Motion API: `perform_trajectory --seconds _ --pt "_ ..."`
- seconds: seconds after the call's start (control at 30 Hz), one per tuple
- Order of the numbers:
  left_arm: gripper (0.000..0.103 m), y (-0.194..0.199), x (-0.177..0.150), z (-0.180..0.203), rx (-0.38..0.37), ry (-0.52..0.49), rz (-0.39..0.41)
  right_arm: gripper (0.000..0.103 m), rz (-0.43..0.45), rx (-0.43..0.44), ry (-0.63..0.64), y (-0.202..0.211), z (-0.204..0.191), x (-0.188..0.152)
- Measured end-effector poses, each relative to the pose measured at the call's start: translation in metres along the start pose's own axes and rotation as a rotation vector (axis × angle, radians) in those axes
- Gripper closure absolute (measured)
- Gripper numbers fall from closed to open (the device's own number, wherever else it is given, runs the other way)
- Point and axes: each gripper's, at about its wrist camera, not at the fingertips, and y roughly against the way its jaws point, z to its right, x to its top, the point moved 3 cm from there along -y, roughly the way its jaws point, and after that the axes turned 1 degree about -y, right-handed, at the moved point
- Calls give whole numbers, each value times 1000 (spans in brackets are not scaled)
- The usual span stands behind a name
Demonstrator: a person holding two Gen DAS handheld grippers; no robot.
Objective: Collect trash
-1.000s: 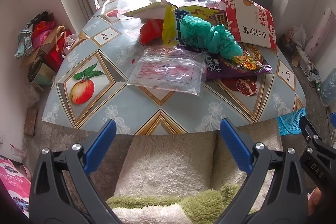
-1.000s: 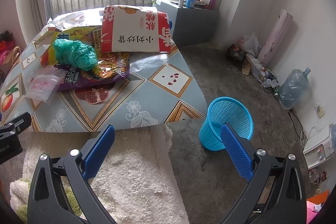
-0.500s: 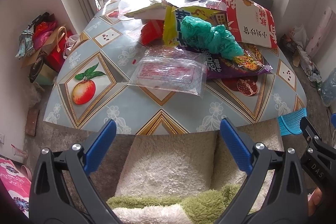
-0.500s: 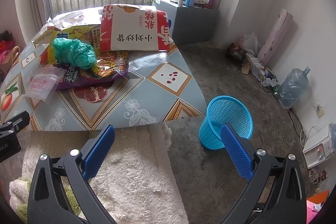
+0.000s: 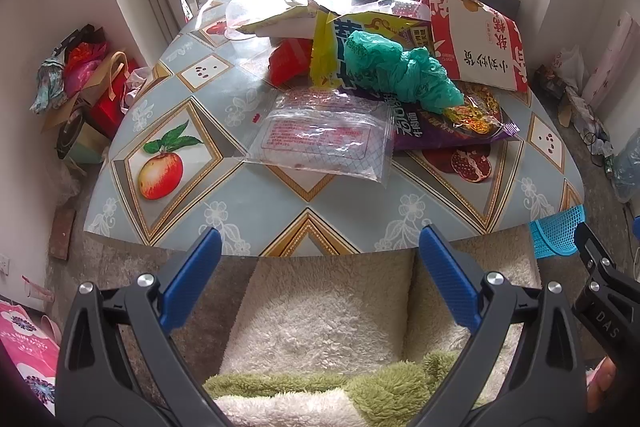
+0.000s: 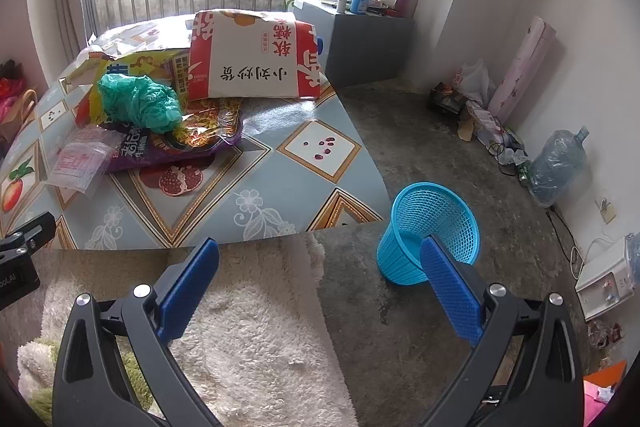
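Trash is heaped on the patterned table (image 5: 248, 203): a clear plastic bag (image 5: 320, 139) nearest me, a crumpled green bag (image 5: 396, 71) on a purple wrapper (image 5: 448, 131), a yellow packet (image 5: 328, 51), a red wrapper (image 5: 288, 59) and a big red-and-white bag (image 5: 480, 43). My left gripper (image 5: 320, 247) is open and empty, short of the table's near edge. My right gripper (image 6: 320, 259) is open and empty too, over the rug. A blue mesh basket (image 6: 428, 231) stands tilted on the floor right of the table, just behind the right finger.
A fluffy white rug (image 6: 256, 327) lies below both grippers. Bags and clutter (image 5: 76, 83) sit on the floor left of the table. A grey cabinet (image 6: 360, 39), a water jug (image 6: 556, 167) and loose litter line the right wall. Bare concrete floor (image 6: 420, 147) surrounds the basket.
Both views have shifted very slightly toward the table. Nothing on the table has moved and both grippers stay open.
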Motion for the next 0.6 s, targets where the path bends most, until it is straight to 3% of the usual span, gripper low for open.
perform_trajectory --seconds 0.6 --pt "8 2 0 -1 7 -3 1 5 -2 2 -6 0 2 -1"
